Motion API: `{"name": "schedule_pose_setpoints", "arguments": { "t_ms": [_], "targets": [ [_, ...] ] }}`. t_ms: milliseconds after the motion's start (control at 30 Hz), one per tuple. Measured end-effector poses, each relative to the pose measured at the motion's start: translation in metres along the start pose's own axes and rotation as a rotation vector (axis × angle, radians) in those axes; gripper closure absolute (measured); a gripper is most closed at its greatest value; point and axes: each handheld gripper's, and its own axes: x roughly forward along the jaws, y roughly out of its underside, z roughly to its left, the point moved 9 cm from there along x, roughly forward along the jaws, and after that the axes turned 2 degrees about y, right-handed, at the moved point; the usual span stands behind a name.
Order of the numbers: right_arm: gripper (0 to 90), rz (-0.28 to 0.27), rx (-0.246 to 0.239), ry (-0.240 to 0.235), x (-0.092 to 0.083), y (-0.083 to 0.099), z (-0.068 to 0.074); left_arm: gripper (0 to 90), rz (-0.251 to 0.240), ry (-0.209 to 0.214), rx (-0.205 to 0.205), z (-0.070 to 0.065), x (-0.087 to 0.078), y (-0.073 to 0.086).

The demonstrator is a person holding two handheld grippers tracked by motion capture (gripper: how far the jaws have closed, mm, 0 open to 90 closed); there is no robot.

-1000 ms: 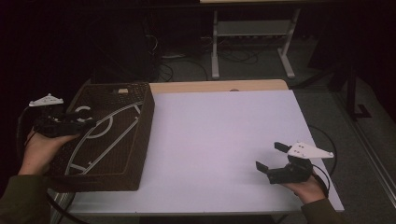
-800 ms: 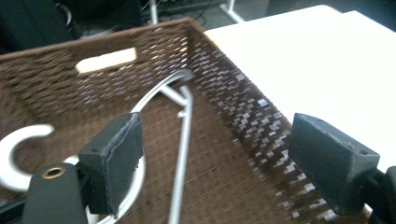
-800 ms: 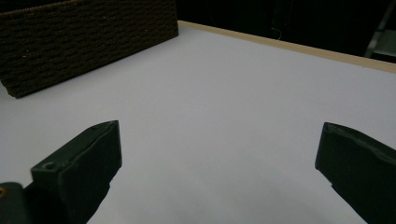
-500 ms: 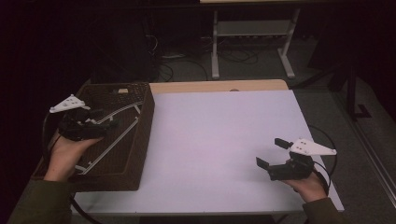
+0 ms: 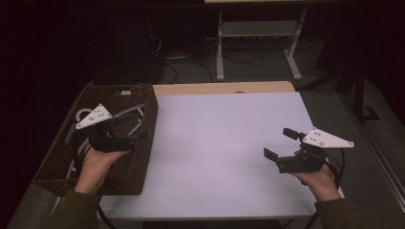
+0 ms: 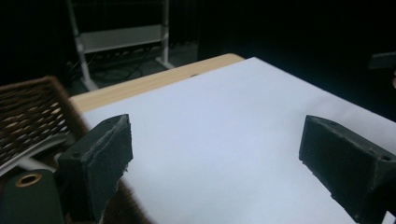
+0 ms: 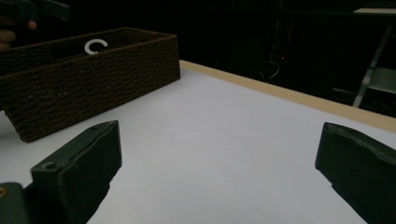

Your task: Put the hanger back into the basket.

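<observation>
Because the broad white sheet-covered table (image 5: 224, 143) gives us bare working room, the dark brown woven rectangular basket (image 5: 138, 157) sits at its left edge, keeping the white plastic hangers (image 5: 86, 114) together inside; our left gripper (image 5: 131, 129) hovers over it, jaws just widened with nothing between them, while our right gripper (image 5: 279, 143) waits apart, jaws spread and empty

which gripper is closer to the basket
Left. The left gripper hangs over the basket, above its inner edge, jaws open and empty. The right gripper is far across the table, near its opposite edge.
</observation>
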Motion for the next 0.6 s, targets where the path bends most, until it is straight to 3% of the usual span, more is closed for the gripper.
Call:
{"name": "schedule_pose_setpoints", "arguments": {
  "t_ms": [200, 367, 600],
  "targets": [
    [0.0, -0.032, -0.007, -0.014, -0.001, -0.024, 0.001, 5.9, -0.056, 0.036, 0.014, -0.011, 0.007, 0.001],
    [0.0, -0.06, -0.012, -0.031, 0.0, -0.041, 0.003, 2.4, -0.075, 0.053, -0.003, -0.014, 0.013, 0.007],
    [0.0, -0.085, -0.024, -0.041, 0.003, -0.054, 0.007, 1.5, -0.095, 0.077, 0.016, -0.021, 0.013, 0.009]
  ]
}}
